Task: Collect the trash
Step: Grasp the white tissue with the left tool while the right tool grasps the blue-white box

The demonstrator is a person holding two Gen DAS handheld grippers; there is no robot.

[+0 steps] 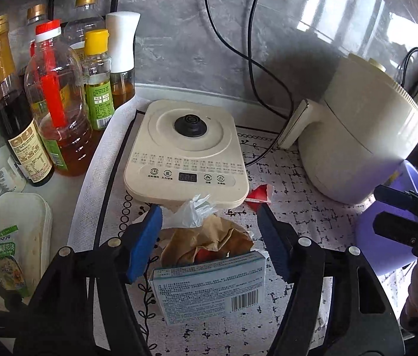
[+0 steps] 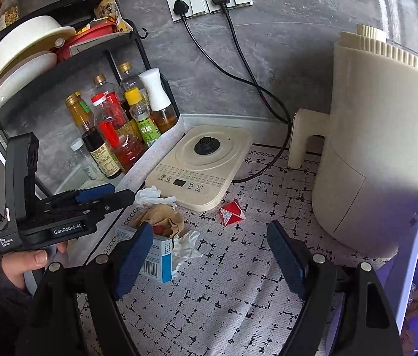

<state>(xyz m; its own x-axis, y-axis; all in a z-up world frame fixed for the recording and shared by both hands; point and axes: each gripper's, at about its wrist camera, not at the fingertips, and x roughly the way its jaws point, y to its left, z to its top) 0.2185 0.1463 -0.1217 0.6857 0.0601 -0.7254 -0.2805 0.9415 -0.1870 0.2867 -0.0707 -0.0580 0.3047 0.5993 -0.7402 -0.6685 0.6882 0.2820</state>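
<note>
At the left edge of the bench we see a cluster of glass and plastic bottles [image 1: 57, 101], smooth and upright, with red, yellow and white caps. Beside them, on a white mat [image 1: 306, 207] printed with a black broken grid, lies a cream plastic induction base [image 1: 188, 151], flat and square with rounded corners.

Just in front of the base's near edge we find the main trash pile. It consists of a small cardboard box [image 1: 211, 284], white and blue with a barcode, its open mouth facing the back wall, its long axis running across the left wrist view. Crumpled brown paper [image 1: 209, 237] is stuffed into the mouth, and a wrinkled translucent plastic scrap [image 1: 197, 210] projects above it. In the right wrist view, crumpled white tissue [image 2: 188, 246] lies against the box's right side.

The left gripper [image 1: 210, 225] has its blue, ribbed fingers [image 1: 146, 243] spread on either side of this pile. The box and paper lie between them, and we see no pad pressing on either.

To the right, a folded red-and-white wrapper [image 2: 232, 213], angular and glossy, lies on the mat near the base's front right corner. The right gripper [image 2: 209, 249] stands open with only mat between its fingers; the wrapper lies ahead of it, well apart.

At the right edge stand a cream, cylindrical air fryer [image 2: 381, 148] and a smooth lavender plastic bin [image 2: 416, 255].
</note>
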